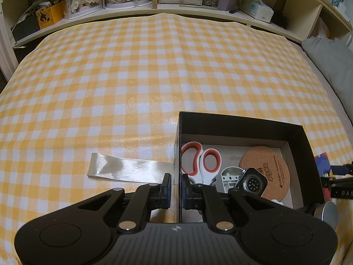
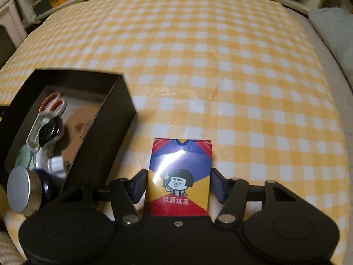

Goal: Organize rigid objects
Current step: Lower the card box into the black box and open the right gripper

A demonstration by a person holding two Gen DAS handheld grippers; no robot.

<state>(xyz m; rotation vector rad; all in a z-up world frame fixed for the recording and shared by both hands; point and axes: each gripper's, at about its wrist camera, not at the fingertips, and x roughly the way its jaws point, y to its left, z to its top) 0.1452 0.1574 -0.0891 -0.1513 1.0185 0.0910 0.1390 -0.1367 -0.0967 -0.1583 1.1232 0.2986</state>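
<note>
Left gripper (image 1: 175, 188): clamped on the left wall of the black box (image 1: 295, 137), one finger outside, one inside. Within the box lie scissors (image 1: 201, 162), a cork coaster (image 1: 265, 167) and a small round black gadget (image 1: 251, 183); a clear strip (image 1: 130, 166) lies just left of it. Right gripper (image 2: 178, 187): jaws apart on either side of a card box (image 2: 179, 174) lying flat on the checked cloth (image 2: 220, 66), left finger touching or nearly so, a gap showing at the right finger. The card box lies just right of the black box.
</note>
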